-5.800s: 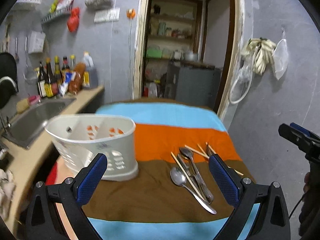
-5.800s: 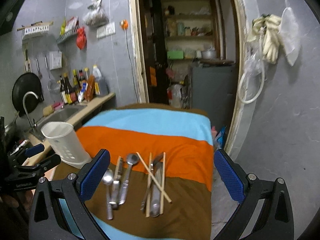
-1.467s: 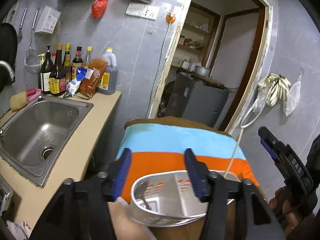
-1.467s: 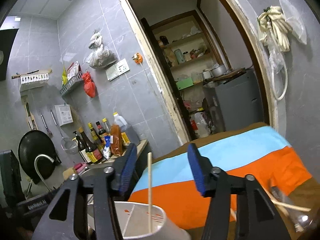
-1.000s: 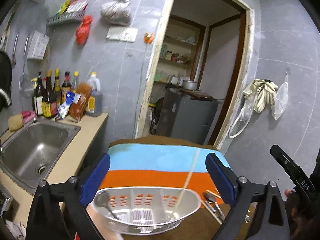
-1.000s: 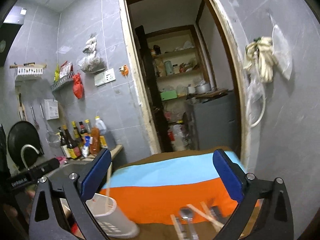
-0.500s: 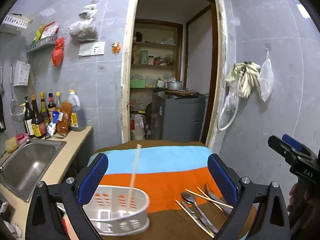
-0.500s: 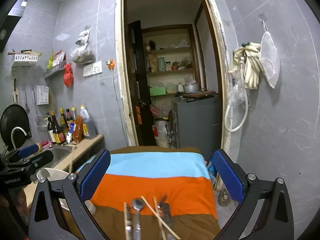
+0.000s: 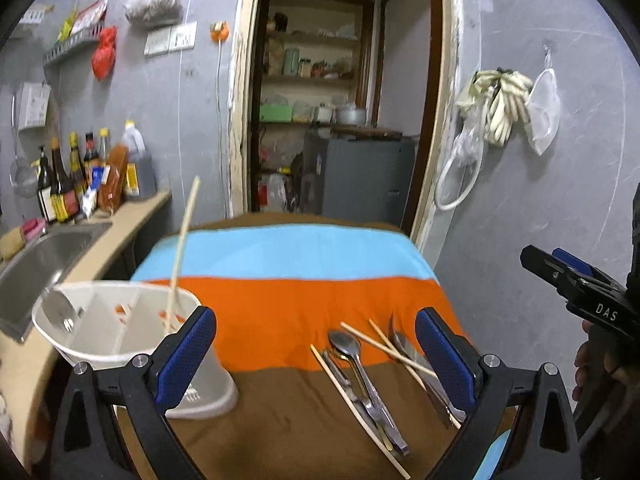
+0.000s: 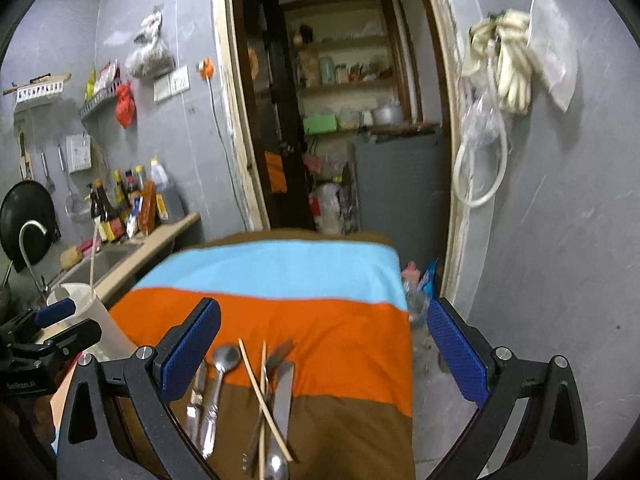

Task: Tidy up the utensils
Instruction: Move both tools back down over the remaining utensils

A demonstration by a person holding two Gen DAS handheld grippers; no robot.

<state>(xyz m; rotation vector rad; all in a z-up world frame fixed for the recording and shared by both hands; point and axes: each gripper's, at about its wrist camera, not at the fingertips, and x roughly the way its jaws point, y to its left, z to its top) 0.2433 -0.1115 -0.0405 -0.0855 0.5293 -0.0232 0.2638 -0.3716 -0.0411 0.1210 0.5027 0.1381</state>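
Note:
A white utensil caddy (image 9: 120, 344) stands at the table's left edge; it also shows in the right wrist view (image 10: 96, 320). A wooden chopstick (image 9: 182, 252) stands upright in it and a spoon (image 9: 60, 312) leans inside its left end. Spoons (image 9: 348, 352), chopsticks (image 9: 388, 348) and other metal utensils lie in a loose pile on the striped cloth; the pile also shows in the right wrist view (image 10: 248, 400). My left gripper (image 9: 316, 364) is open and empty above the cloth between caddy and pile. My right gripper (image 10: 324, 352) is open and empty above the pile.
The table wears a blue, orange and brown striped cloth (image 9: 288, 256). A counter with a steel sink (image 9: 36, 248) and sauce bottles (image 9: 76, 184) runs along the left. A doorway with a grey cabinet (image 9: 360, 176) lies behind the table. A grey wall (image 9: 540, 200) closes the right.
Both grippers have opened and pulled back from the caddy, leaving the chopstick standing in it. Both views have dropped toward the utensil pile.

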